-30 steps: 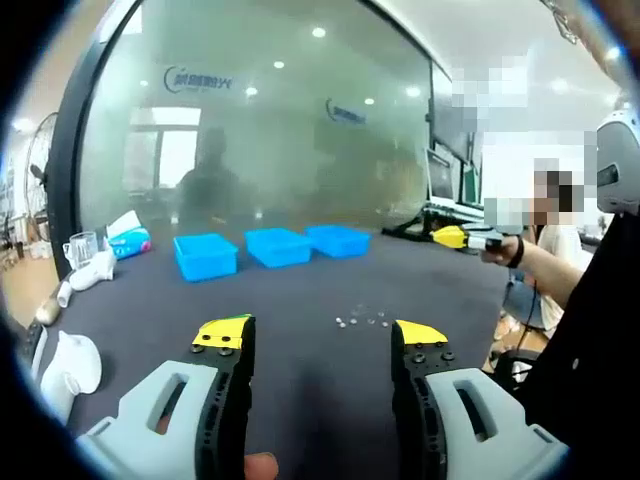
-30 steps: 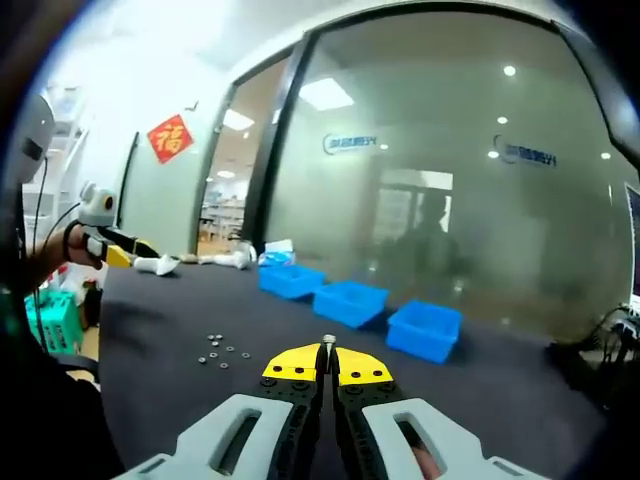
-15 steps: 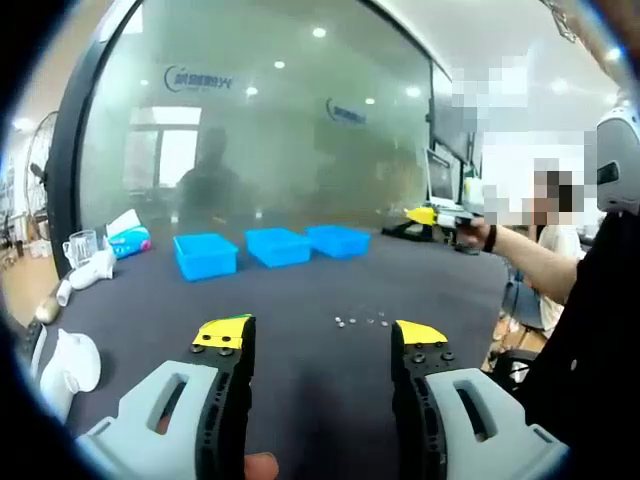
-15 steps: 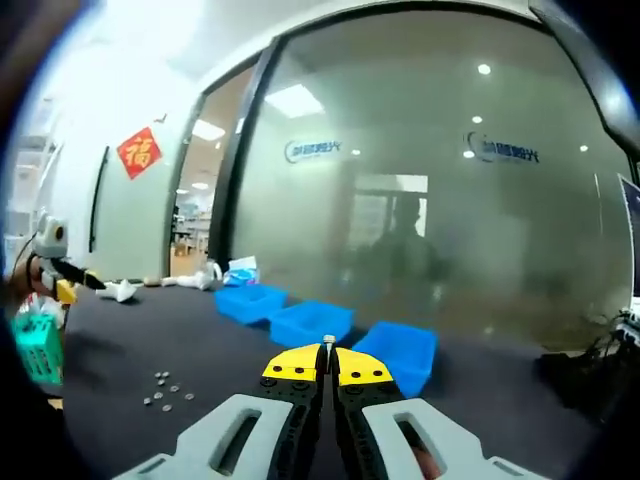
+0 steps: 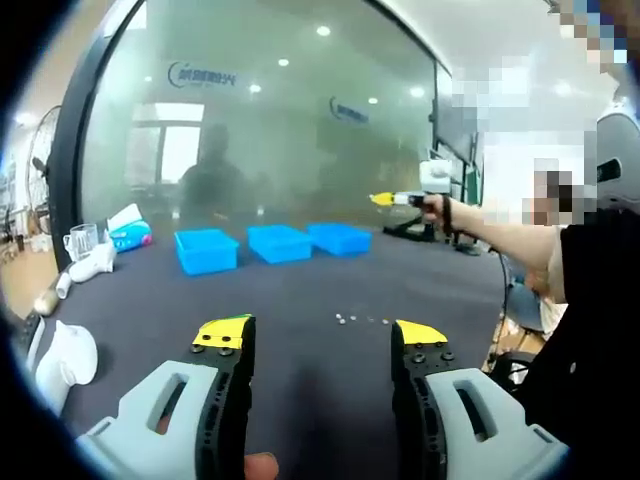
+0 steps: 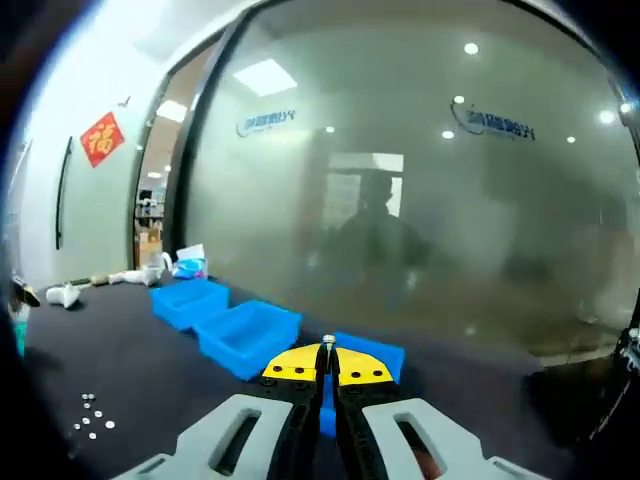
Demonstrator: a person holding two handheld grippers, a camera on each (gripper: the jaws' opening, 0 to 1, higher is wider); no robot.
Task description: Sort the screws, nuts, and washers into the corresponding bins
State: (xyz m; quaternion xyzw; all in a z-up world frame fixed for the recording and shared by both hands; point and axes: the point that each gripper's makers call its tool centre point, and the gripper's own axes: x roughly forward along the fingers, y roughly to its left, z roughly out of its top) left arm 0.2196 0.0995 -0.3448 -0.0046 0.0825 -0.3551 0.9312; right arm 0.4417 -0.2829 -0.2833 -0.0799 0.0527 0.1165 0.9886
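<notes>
Screws, nuts and washers (image 5: 362, 320) lie as a small loose scatter on the dark tabletop (image 5: 300, 290), between the left claw (image 5: 320, 335) and the three blue bins (image 5: 272, 243); from the right gripper view the same scatter (image 6: 92, 422) sits well to the left of those bins (image 6: 248, 335), low on the tabletop (image 6: 130, 380). The right claw (image 6: 328, 362) is pinched shut on a small silvery part (image 6: 329, 341), too small to tell whether it is a screw, nut or washer, and it is raised close in front of the bins, near the right-hand one of the row. The left claw hangs wide with nothing between its jaws, low over the tabletop just short of the scatter. As a judgement, sorting is under way but far from done: one part looks about to be dropped, while several remain on the tabletop, and what the bins already hold cannot be seen. Left of the bins stand a tissue pack (image 5: 128, 232), a clear cup (image 5: 80, 245) and white pieces (image 5: 90, 266), with another white object (image 5: 60, 355) nearer the left claw; behind the bins runs a frosted glass wall (image 5: 270, 130). Nothing lies between the right claw and the bins, so the way looks free.
</notes>
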